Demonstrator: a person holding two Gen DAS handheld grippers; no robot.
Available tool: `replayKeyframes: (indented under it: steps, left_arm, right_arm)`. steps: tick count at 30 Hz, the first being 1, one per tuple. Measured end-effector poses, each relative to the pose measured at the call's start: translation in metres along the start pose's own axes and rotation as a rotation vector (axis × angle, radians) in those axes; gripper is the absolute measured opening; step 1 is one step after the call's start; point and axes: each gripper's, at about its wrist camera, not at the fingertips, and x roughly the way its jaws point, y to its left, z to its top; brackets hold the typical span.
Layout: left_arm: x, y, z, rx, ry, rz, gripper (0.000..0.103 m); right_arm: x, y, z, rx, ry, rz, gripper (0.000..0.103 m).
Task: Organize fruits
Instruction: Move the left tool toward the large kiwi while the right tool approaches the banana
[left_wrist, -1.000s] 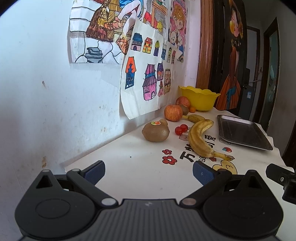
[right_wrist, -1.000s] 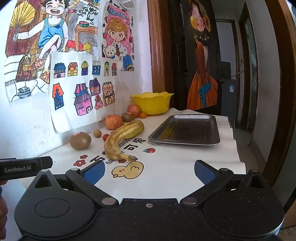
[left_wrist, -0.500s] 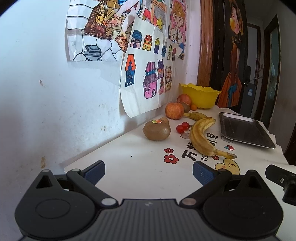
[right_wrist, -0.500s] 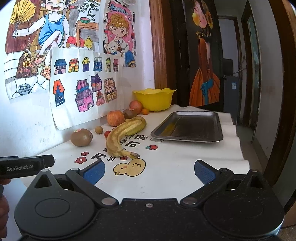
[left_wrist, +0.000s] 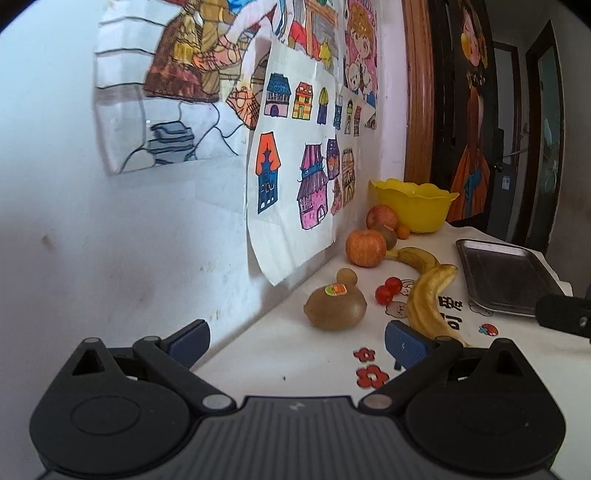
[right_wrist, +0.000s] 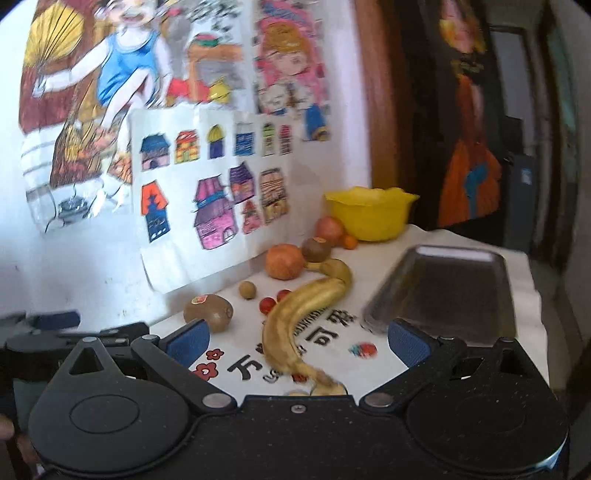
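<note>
Fruit lies along the wall on a white table: a kiwi with a sticker (left_wrist: 335, 308) (right_wrist: 208, 312), a large banana (left_wrist: 424, 301) (right_wrist: 295, 325), a smaller banana (left_wrist: 415, 256), two cherry tomatoes (left_wrist: 388, 290), a small brown fruit (left_wrist: 346, 276), two apples (left_wrist: 365, 247), a second kiwi (right_wrist: 316, 249) and a tiny orange (left_wrist: 403, 231). My left gripper (left_wrist: 297, 339) is open, just short of the kiwi. My right gripper (right_wrist: 295, 339) is open, its jaws either side of the big banana's near end.
A yellow bowl (left_wrist: 413, 205) (right_wrist: 369, 214) stands at the far end of the table. A dark metal tray (left_wrist: 506, 277) (right_wrist: 443, 288) lies on the right. Drawings hang on the wall (left_wrist: 288, 166) close on the left. The table edge drops off beyond the tray.
Both grippers have moved forward over the table. The left one has closed in on the kiwi, the right one on the big banana. Both stay open.
</note>
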Motion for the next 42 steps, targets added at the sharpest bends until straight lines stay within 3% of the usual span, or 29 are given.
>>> replayKeyframes:
  steps: [11,25,42]
  left_arm:
    - [0.053,0.001,0.017,0.011,0.054,-0.054,0.103]
    - [0.112,-0.005,0.020,0.032,0.115,-0.082,0.103]
    - [0.141,-0.020,0.017,0.053,0.153,-0.099,0.102]
  right_arm:
    - [0.071,0.001,0.016,-0.168,0.091,-0.016,0.102]
    - [0.127,0.003,0.004,-0.136,0.194,0.006,0.102]
    - [0.157,-0.001,-0.010,-0.111,0.252,0.041,0.102]
